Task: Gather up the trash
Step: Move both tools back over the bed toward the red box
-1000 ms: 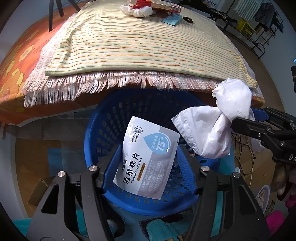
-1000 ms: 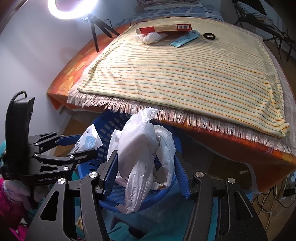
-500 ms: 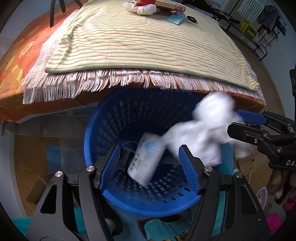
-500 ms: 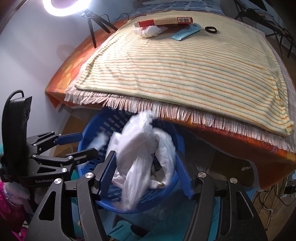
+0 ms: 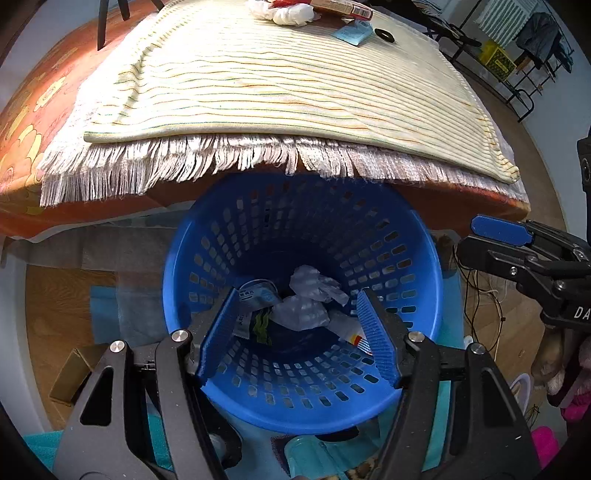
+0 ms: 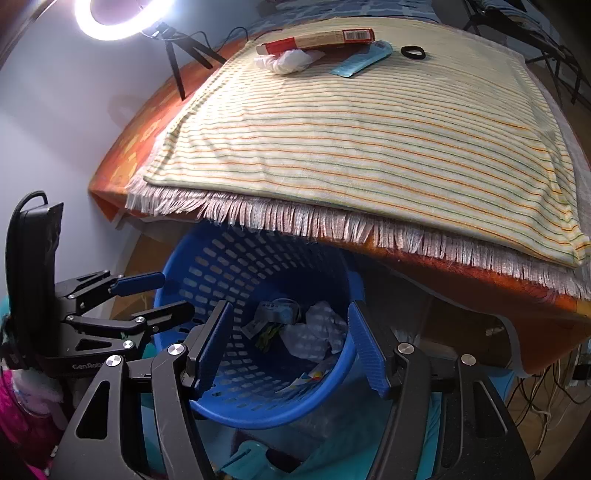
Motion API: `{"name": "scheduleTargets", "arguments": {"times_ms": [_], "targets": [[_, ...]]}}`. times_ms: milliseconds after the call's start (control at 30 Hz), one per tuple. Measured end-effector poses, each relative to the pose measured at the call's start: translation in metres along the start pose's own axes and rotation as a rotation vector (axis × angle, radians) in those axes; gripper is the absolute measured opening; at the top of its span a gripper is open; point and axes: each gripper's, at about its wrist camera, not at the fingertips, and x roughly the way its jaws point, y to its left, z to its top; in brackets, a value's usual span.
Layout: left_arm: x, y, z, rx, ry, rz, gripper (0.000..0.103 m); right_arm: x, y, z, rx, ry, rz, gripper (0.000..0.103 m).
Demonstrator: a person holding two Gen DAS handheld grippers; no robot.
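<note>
On the left, the left claw [image 5: 299, 332] hangs over the blue basket [image 5: 417, 266] with its two blue fingers spread wide and nothing between them. The basket stands on the floor, half tucked under the edge of the bench, and its open mouth tips toward the claws.

Down in the bottom of the basket lies the trash. There is one wipe packet [image 5: 255, 299] on the left side, standing on its edge with its long side running up and down in the left wrist view. Just right of it sits one crumpled white plastic bag [image 5: 306, 299], all bunched up, so it points no clear way. A small piece of paper with red and yellow on it [image 5: 352, 332] lies to the right of the bag, partly under it.

On the right, the right claw [image 6: 290, 343] also hangs over the basket, fingers wide apart and holding nothing.

Above the basket, one striped cloth [image 6: 369, 140] with a fringe covers the bench. The fringe hangs over the back rim of the basket. At the far end of the cloth lie four things: one long red box [image 6: 317, 38] lying sideways, one white wad [image 6: 290, 61] touching it, one light blue packet [image 6: 362, 61] slanting, and one black ring [image 6: 413, 51] on the right.

A ring light [image 6: 110, 18] shines at the far left.
</note>
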Motion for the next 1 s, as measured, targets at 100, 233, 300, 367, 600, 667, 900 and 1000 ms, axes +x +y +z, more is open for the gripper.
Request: {"name": "scheduleTargets", "arguments": {"times_ms": [100,233,300,367,600,667,900,1000], "targets": [[-0.002,0.001,0.002,-0.005,-0.004,-0.004,0.068,-0.001,-0.001,0.001,0.005,-0.007,-0.002,0.064],[-0.008,0.004,0.005,-0.017,-0.012,-0.013,0.068,-0.004,-0.004,0.004,0.011,-0.018,-0.006,0.064],[-0.011,0.004,0.008,-0.017,-0.017,-0.014,0.068,-0.006,-0.005,0.006,0.008,-0.028,-0.011,0.064],[-0.014,0.004,0.011,-0.019,-0.021,-0.016,0.068,-0.009,-0.006,0.007,0.006,-0.042,-0.017,0.064],[-0.024,0.004,0.026,-0.015,-0.038,-0.017,0.068,-0.018,-0.016,0.015,0.023,-0.083,-0.036,0.064],[-0.028,0.004,0.033,-0.007,-0.046,-0.013,0.068,-0.021,-0.020,0.018,0.031,-0.094,-0.042,0.064],[-0.038,0.000,0.061,0.034,-0.083,0.012,0.068,-0.037,-0.037,0.031,0.061,-0.175,-0.074,0.064],[-0.043,-0.003,0.077,0.065,-0.104,0.030,0.068,-0.044,-0.044,0.038,0.062,-0.207,-0.091,0.064]]}}
